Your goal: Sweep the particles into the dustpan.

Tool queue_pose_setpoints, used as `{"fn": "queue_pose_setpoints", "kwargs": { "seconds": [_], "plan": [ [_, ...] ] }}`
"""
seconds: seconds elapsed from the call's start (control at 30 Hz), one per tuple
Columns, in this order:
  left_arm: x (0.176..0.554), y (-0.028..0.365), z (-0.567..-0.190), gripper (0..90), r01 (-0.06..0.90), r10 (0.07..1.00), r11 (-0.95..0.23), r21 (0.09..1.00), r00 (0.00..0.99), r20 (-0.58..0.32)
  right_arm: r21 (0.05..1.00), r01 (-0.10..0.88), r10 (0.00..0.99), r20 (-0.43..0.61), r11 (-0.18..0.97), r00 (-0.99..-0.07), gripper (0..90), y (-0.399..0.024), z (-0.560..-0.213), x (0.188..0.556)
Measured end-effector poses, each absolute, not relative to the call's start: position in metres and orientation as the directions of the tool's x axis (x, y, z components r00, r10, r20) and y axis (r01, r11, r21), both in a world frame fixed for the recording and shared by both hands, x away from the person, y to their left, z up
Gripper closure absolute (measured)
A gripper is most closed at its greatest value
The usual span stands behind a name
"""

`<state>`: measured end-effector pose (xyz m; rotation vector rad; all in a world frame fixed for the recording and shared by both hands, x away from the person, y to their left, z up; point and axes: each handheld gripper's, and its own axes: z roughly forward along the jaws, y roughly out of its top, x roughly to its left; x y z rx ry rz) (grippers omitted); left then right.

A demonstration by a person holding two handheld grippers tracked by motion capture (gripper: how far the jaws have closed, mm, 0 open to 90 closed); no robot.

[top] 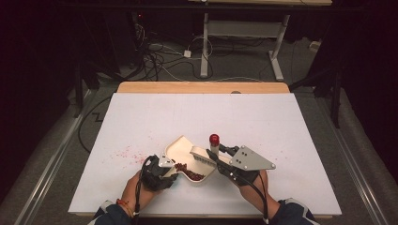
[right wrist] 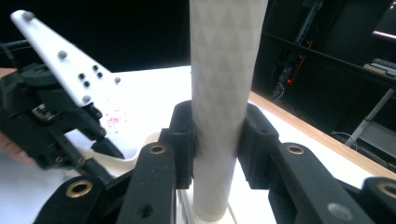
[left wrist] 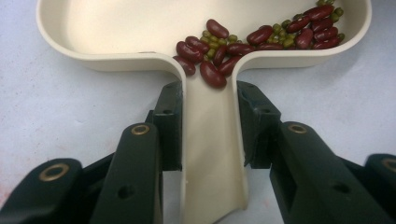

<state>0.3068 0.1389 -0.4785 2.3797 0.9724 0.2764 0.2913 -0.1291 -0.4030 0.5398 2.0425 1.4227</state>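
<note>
A cream dustpan (top: 180, 149) lies on the white table near its front edge, with dark red kidney beans and small green beans (top: 191, 173) piled in it. My left gripper (top: 172, 165) is shut on the dustpan's handle (left wrist: 212, 140); the beans (left wrist: 243, 42) lie where the handle meets the pan. My right gripper (top: 217, 153) is shut on a brush's white textured handle (right wrist: 224, 70), which stands nearly upright with a red cap (top: 214, 139) on top. The brush's white head (top: 201, 155) rests in the pan. The left gripper (right wrist: 51, 116) also appears in the right gripper view.
Reddish specks (top: 124, 152) are scattered on the white table sheet (top: 197, 112) left of the pan. A wooden strip (top: 202, 87) borders the far side. Beyond it stand a desk frame (top: 204, 47) and floor cables (top: 155, 56).
</note>
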Motion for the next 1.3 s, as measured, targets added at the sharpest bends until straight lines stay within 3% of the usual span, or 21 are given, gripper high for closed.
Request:
{"fn": "queue_pose_setpoints", "kwargs": {
  "seconds": [0.33, 0.67, 0.93, 1.3],
  "plan": [
    [0.308, 0.139, -0.477, 63.2, 0.581, 0.691, -0.589, 0.562, 0.722, -0.021, 0.947, -0.010, 0.639, -0.224, 0.321, -0.735, 70.3, -0.102, -0.405, 0.319],
    [0.306, 0.141, -0.473, 63.3, 0.575, 0.685, -0.589, 0.568, 0.728, -0.026, 0.942, 0.004, 0.565, -0.198, 0.336, -0.801, 70.2, -0.064, -0.413, 0.323],
    [0.307, 0.143, -0.474, 63.2, 0.570, 0.681, -0.593, 0.569, 0.732, -0.022, 0.948, 0.032, 0.493, -0.135, 0.317, -0.860, 70.2, -0.071, -0.410, 0.319],
    [0.309, 0.146, -0.475, 63.1, 0.569, 0.695, -0.591, 0.572, 0.719, 0.003, 0.949, 0.045, 0.499, -0.124, 0.312, -0.858, 70.2, -0.080, -0.409, 0.305]
  ]
}}
